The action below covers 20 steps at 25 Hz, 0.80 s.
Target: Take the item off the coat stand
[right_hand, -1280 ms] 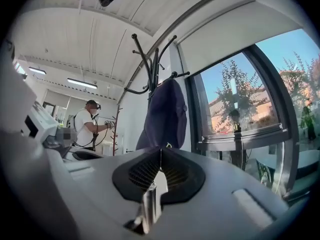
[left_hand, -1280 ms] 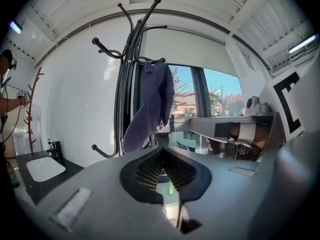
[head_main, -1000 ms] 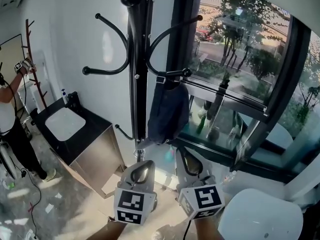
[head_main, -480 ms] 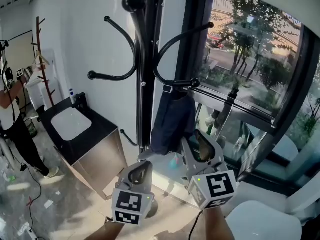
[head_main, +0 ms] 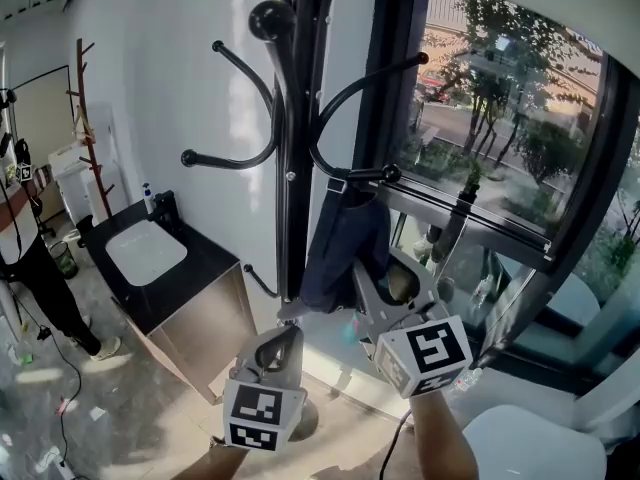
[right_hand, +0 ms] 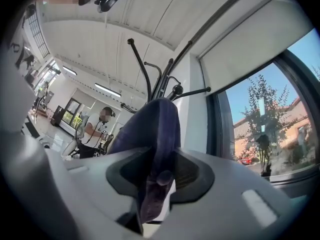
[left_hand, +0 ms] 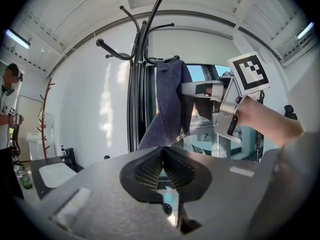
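Observation:
A dark blue garment (head_main: 340, 253) hangs from a hook of the black coat stand (head_main: 290, 168), next to the window. My right gripper (head_main: 385, 283) is raised to the garment's lower part. In the right gripper view the cloth (right_hand: 157, 129) hangs between its jaws (right_hand: 160, 171); they are closing, with a gap still showing beside the cloth. My left gripper (head_main: 285, 333) is lower and left, shut with nothing in it, short of the pole. The left gripper view shows its pads meeting (left_hand: 161, 169), the garment (left_hand: 167, 104) ahead and the right gripper (left_hand: 220, 104) beside it.
A black counter with a white sink (head_main: 140, 253) stands left of the stand. A large window (head_main: 480, 148) fills the right. A white round seat (head_main: 530, 443) is at lower right. A person (head_main: 20, 258) and a wooden coat stand (head_main: 85, 138) are at far left.
My right gripper has risen from low down up to the garment, and its jaws have opened around the cloth. The left gripper has stayed low.

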Available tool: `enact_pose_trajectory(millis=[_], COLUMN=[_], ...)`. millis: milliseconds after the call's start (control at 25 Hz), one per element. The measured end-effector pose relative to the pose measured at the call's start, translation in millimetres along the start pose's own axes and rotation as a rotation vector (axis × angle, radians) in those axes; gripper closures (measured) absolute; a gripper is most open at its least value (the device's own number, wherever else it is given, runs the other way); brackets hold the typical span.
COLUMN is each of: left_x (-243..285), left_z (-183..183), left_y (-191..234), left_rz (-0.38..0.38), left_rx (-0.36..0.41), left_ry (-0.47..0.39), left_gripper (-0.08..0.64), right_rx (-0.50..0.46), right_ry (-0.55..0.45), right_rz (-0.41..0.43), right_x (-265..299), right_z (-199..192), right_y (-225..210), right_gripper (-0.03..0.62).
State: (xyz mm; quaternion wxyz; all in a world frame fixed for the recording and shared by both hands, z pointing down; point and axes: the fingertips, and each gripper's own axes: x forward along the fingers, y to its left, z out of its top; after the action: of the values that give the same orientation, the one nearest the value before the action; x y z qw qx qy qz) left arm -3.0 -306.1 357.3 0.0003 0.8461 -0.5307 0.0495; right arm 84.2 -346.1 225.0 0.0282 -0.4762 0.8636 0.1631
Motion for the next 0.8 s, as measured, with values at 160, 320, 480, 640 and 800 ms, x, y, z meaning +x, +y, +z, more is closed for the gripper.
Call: enact_pose_trajectory(millis=[160,320,480,640,800], left_x=[-3.9,-8.3,-13.5,-15.6,-17.3], left_z=[-1.1,-2.4,-3.4,-3.6,-5.7], left_y=[0.7,3.1,5.4,4.0,1.2], left_rz=[-0.003,-0.002,0.002,-0.011,-0.023], left_rx=[0.002,0.0,-0.006,-0.005,-0.008], left_ry=[0.003,0.009,0.014,0.015,0.019], left_gripper=[0.555,0.555,0.555,0.555,0.555], right_rx=[-0.01,-0.002,0.009,0.006,-0.018], right_ry=[0.005,-0.025,-0.053,-0.078,-0.102], right_rz=[-0.041,-0.088,-0.133,-0.169,-0.19], right_x=[3.5,0.0,-6.2,-11.9,-18.2], right_z=[0.9,9.2,20.2,32.3,45.8], right_y=[-1.4,-7.1,-16.9,-27.0,-31.9], right_gripper=[0.549,0.569,0.572,0.572,0.572])
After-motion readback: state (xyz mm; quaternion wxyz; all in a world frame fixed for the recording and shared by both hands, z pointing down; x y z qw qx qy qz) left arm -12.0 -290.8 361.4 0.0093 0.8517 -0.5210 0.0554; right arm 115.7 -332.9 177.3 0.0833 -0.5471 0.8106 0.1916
